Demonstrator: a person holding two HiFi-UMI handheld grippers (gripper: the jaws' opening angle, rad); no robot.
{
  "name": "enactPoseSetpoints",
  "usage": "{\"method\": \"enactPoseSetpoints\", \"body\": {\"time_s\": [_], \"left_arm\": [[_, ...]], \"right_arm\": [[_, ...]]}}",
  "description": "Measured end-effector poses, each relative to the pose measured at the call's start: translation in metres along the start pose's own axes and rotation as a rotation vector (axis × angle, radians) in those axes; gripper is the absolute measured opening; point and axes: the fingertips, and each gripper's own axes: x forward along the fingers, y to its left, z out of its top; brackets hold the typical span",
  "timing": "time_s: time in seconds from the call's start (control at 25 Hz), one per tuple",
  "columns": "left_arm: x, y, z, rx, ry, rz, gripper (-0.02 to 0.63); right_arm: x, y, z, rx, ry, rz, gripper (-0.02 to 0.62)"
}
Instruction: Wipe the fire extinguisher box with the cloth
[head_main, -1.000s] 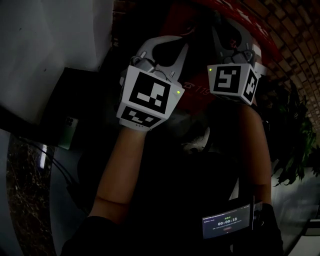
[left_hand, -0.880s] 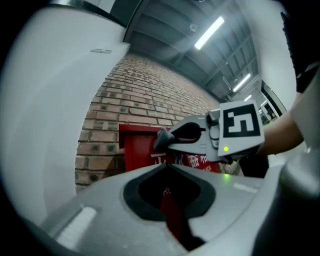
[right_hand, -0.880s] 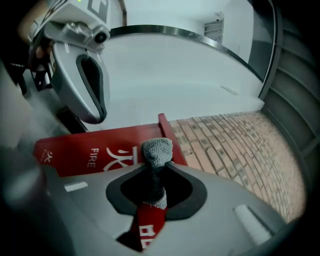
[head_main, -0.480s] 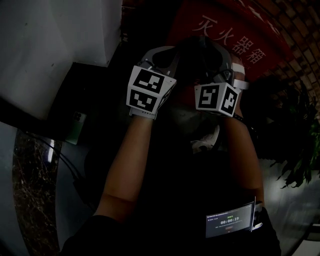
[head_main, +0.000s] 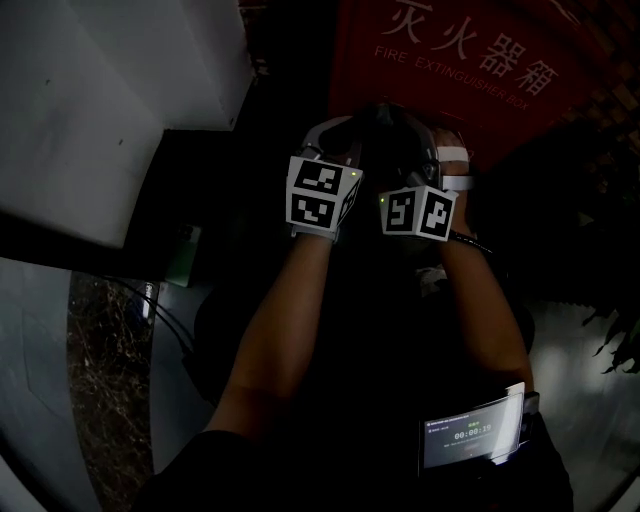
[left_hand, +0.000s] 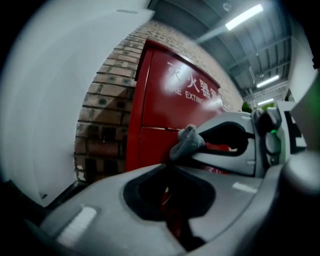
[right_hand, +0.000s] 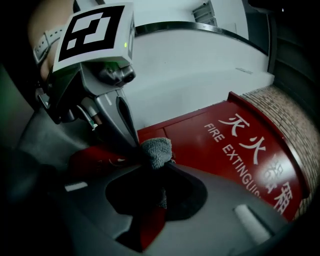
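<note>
The red fire extinguisher box (head_main: 470, 60) with white lettering stands ahead against a brick wall; it also fills the middle of the left gripper view (left_hand: 165, 105) and the right of the right gripper view (right_hand: 240, 145). A small grey cloth (right_hand: 156, 151) is bunched where the two grippers' tips meet, just short of the box front. My right gripper (right_hand: 152, 162) is shut on it, with a strip hanging into the jaw gap. My left gripper (left_hand: 169, 166) is shut too, pinching the cloth (left_hand: 187, 142) from the other side. In the dim head view both grippers (head_main: 345, 135) (head_main: 425, 135) point up at the box.
A white wall (head_main: 100, 100) runs along the left and meets the brick wall (left_hand: 107, 100) beside the box. A black object (head_main: 200, 165) and a green device (head_main: 185, 255) sit low on the left, with cables (head_main: 150, 310) on the floor. Plant leaves (head_main: 615, 340) show at right.
Both grippers have moved up and forward toward the box, drawing closer together, tips converged on the cloth. The box lettering now stands higher and squarer in the head view.
</note>
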Motion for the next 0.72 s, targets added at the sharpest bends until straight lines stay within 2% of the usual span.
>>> {"method": "enactPoseSetpoints", "body": {"time_s": [0.16, 0.4, 0.72], "left_arm": [[0.005, 0.001, -0.024, -0.003, 0.037, 0.015, 0.003], [0.009, 0.004, -0.073, -0.057, 0.150, 0.015, 0.003], [0.003, 0.003, -0.105, -0.014, 0.258, 0.040, 0.003]], "right_arm": [[0.005, 0.040, -0.010, -0.008, -0.001, 0.059, 0.066], [0.009, 0.086, -0.026, -0.044, 0.003, 0.102, 0.066], [0.016, 0.160, -0.052, -0.009, 0.066, 0.248, 0.064]]}}
